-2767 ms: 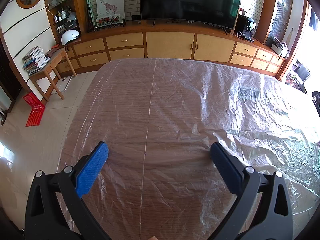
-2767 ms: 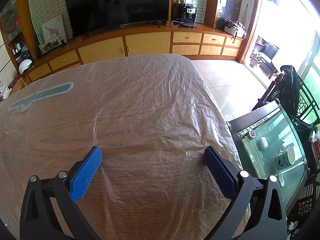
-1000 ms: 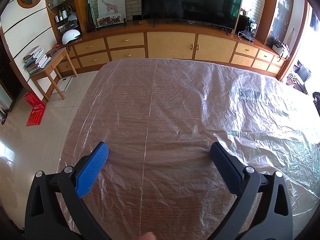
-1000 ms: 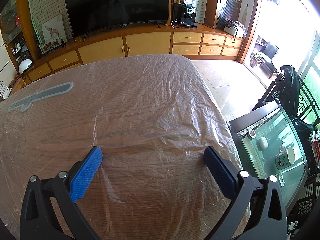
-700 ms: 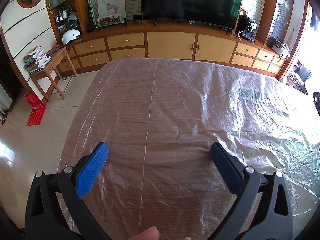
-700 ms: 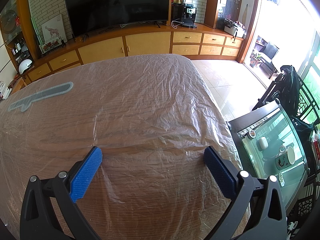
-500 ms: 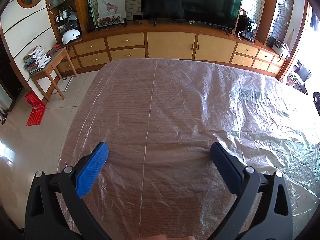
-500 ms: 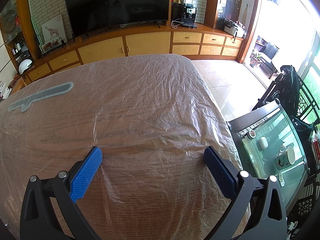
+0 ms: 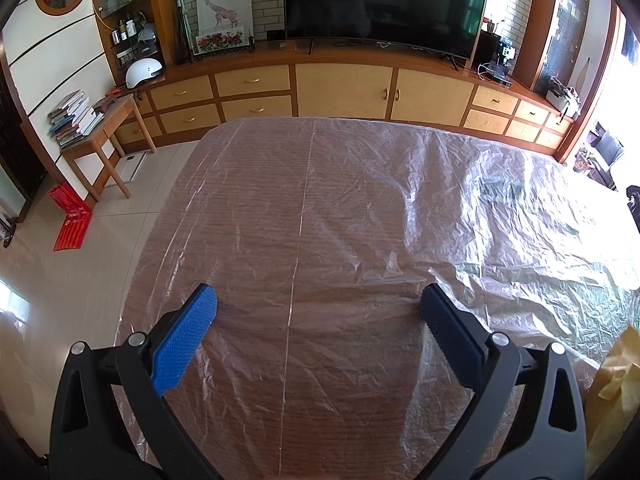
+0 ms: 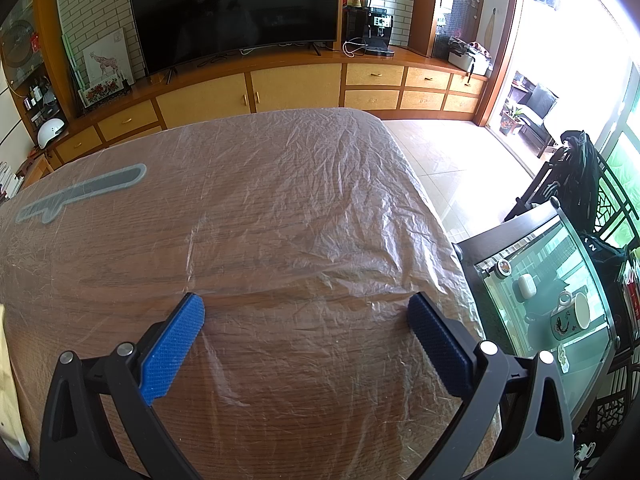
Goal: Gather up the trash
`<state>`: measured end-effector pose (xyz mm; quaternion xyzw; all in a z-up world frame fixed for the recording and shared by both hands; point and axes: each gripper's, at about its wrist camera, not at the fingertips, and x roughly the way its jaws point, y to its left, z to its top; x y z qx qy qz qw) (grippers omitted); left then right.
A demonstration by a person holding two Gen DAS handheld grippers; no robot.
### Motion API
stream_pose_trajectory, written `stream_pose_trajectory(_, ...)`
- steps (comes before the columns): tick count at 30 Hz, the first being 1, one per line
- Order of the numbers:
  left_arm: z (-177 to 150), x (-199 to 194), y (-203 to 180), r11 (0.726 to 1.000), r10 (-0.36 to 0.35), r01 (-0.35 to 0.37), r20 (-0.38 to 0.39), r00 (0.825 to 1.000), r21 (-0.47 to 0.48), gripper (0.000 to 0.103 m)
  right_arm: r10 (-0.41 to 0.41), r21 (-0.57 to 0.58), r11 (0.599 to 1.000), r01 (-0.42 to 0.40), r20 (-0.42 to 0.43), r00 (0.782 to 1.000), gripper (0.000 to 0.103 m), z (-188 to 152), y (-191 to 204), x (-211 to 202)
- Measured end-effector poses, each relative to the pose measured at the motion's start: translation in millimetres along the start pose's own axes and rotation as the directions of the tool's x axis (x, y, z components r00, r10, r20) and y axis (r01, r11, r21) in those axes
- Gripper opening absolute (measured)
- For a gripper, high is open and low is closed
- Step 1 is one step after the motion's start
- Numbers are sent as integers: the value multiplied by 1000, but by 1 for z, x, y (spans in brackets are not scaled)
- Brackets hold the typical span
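Note:
My left gripper (image 9: pixel 318 300) rests open over a wooden table (image 9: pixel 304 208) covered by a clear plastic sheet, nothing between its blue pads. At the right edge of the left wrist view a pale yellow bag or wrapper (image 9: pixel 618 376) shows. My right gripper (image 10: pixel 306 312) is also open and empty, near the table's right end. The same pale yellow thing (image 10: pixel 8 392) shows at the lower left edge of the right wrist view. No other loose trash is visible on the sheet.
A long wooden cabinet (image 9: pixel 344 92) with a television (image 9: pixel 384 0) stands beyond the table. A small side table with books (image 9: pixel 80 120) and a red bag (image 9: pixel 72 220) are at the left. A glass-topped stand (image 10: pixel 548 300) with a mug sits right of the table.
The pale yellow thing has come into view at the right edge of the left view and left edge of the right view. A fingertip seen earlier at the bottom is gone. Both grippers are still.

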<state>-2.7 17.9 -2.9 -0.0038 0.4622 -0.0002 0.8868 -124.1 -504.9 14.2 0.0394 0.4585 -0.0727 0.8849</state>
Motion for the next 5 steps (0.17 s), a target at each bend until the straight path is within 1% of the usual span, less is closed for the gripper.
stream_pose_trajectory(5,1,0,0,1000,0,0,0,1000,0,102,0,0,1000,0,0,1000,99,0,0,0)
